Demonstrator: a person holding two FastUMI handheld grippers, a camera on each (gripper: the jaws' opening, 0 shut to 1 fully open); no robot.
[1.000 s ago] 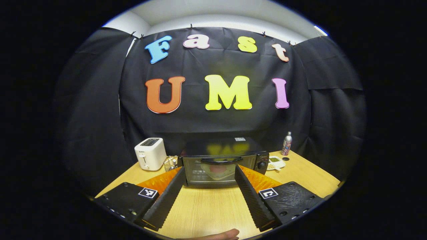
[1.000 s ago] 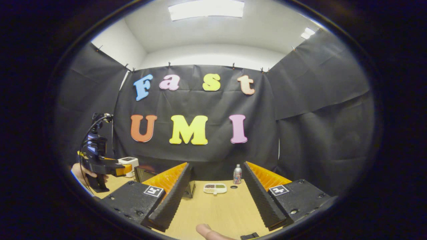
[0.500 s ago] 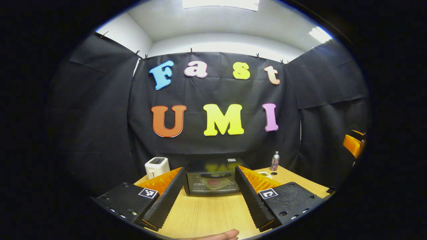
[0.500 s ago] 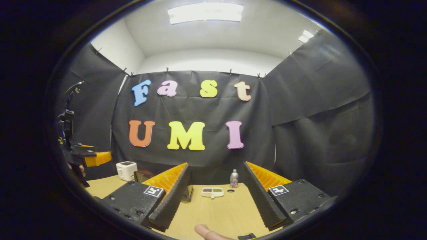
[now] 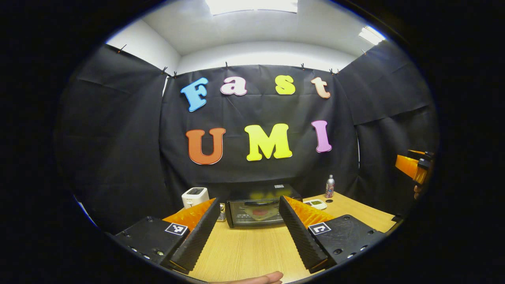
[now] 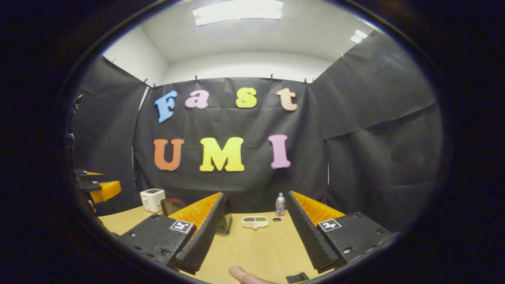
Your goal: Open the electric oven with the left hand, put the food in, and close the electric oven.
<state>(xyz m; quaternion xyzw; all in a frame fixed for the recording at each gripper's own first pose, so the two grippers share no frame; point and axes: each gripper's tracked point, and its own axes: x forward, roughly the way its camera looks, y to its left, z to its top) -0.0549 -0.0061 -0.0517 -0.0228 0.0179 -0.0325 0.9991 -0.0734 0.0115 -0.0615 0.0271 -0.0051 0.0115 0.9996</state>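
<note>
With the electric oven (image 5: 255, 211) shut at the counter's (image 5: 252, 252) back, food seemingly inside, both grippers, left gripper (image 5: 248, 236) and right gripper (image 6: 252, 238), hang released; probably nothing remains.

Black oven (image 5: 254, 207), white toaster (image 5: 195, 196)

On the tabletop (image 5: 252, 252): one electric oven (image 5: 256, 211), one white toaster (image 5: 195, 196) to the oven's left, one spray can (image 5: 330, 186) and one divided snack dish (image 5: 315, 204) to the oven's right. Two tongs are counted.
</note>
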